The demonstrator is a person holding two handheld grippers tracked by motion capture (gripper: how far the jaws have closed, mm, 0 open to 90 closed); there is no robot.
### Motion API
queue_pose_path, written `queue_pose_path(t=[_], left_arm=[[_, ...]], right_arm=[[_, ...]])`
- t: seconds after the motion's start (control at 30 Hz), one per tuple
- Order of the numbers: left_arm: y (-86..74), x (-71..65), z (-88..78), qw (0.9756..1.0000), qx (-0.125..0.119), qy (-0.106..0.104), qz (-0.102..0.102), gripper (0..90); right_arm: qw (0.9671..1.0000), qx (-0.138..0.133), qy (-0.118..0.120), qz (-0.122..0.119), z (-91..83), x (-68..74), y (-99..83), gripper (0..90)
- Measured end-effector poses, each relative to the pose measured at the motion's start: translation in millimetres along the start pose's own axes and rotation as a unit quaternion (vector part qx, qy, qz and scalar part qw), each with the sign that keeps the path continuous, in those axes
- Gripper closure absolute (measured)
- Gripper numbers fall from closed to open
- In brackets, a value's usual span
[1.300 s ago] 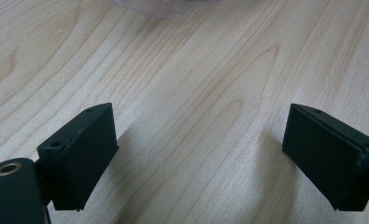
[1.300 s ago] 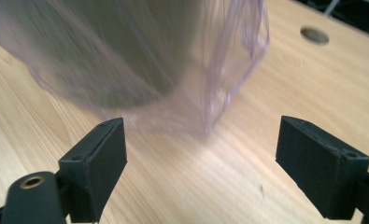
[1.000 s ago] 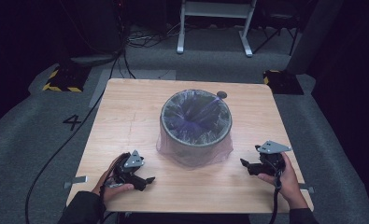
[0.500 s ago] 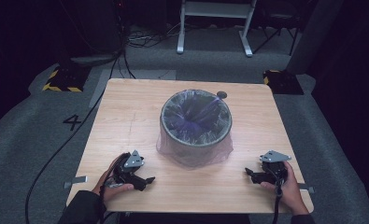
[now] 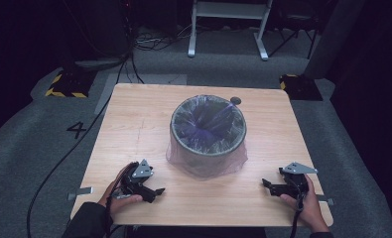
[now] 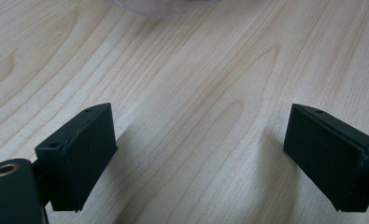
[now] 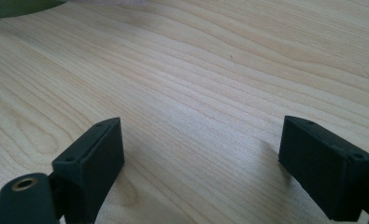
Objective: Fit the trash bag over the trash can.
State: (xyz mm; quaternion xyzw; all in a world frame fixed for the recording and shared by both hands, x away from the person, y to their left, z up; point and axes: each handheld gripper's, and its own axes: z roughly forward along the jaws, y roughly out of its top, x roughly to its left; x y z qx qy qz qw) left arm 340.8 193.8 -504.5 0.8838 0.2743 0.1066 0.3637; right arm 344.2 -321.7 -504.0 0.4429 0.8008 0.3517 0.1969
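A round grey bin [image 5: 208, 134] lined with a clear purplish plastic bag [image 5: 206, 163] stands in the middle of the wooden table [image 5: 134, 124]. My left gripper [image 5: 156, 192] rests on the table near the front left, a hand around it, jaws wide apart over bare wood [image 6: 196, 126]. My right gripper [image 5: 267, 184] sits low at the front right, pointing left toward the bin. Its jaws have just been opening and stand wide with nothing between them [image 7: 201, 135]. The bag's hem [image 6: 163, 5] shows at the top of the left gripper view.
A small dark round spot [image 5: 235, 100] lies on the table behind the bin. A black cable [image 5: 69, 153] trails off the table's left side over the grey floor. Metal brackets [image 5: 80, 191] stick out at the front corners. A white stand [image 5: 228, 25] is farther back.
The right gripper has come down toward the table and slightly nearer the front edge. The left gripper and the bin have stayed put.
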Motion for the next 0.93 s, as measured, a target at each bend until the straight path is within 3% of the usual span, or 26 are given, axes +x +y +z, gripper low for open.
queue_pose_path(t=[0.93], left_arm=[[1.7, 1.9, 2.0, 1.0, 0.002, -0.005, 0.005, 6.8]], right_arm=[[1.0, 0.0, 0.002, -0.001, 1.0, -0.1, 0.8, 13.5]])
